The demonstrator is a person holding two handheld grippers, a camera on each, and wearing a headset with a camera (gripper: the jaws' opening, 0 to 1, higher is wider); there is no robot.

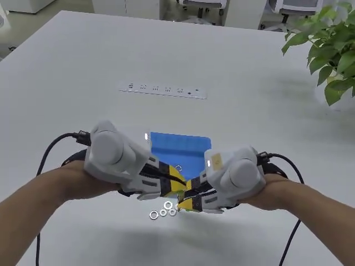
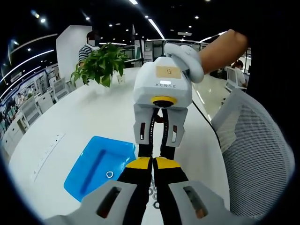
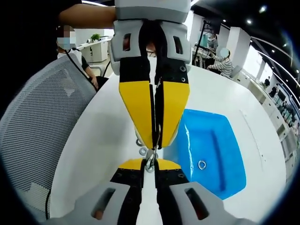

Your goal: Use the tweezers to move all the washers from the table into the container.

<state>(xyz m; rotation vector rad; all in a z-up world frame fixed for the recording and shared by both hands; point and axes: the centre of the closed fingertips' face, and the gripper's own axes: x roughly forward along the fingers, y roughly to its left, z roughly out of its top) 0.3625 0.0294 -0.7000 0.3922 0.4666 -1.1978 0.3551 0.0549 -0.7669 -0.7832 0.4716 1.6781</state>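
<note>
The white table (image 1: 249, 127) carries the blue container (image 1: 177, 147) at its middle. Just near of it the left gripper (image 2: 152, 164) and right gripper (image 3: 151, 165) meet tip to tip, each with jaws pressed together on the thin metal tweezers (image 3: 156, 108). 4 washers (image 1: 163, 212) lie on the table below the tips; 1 washer (image 1: 178, 168) lies inside the container

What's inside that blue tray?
One small washer lies in the blue tray. The left gripper and right gripper cover its near edge in the head view, hiding anything there.
</note>
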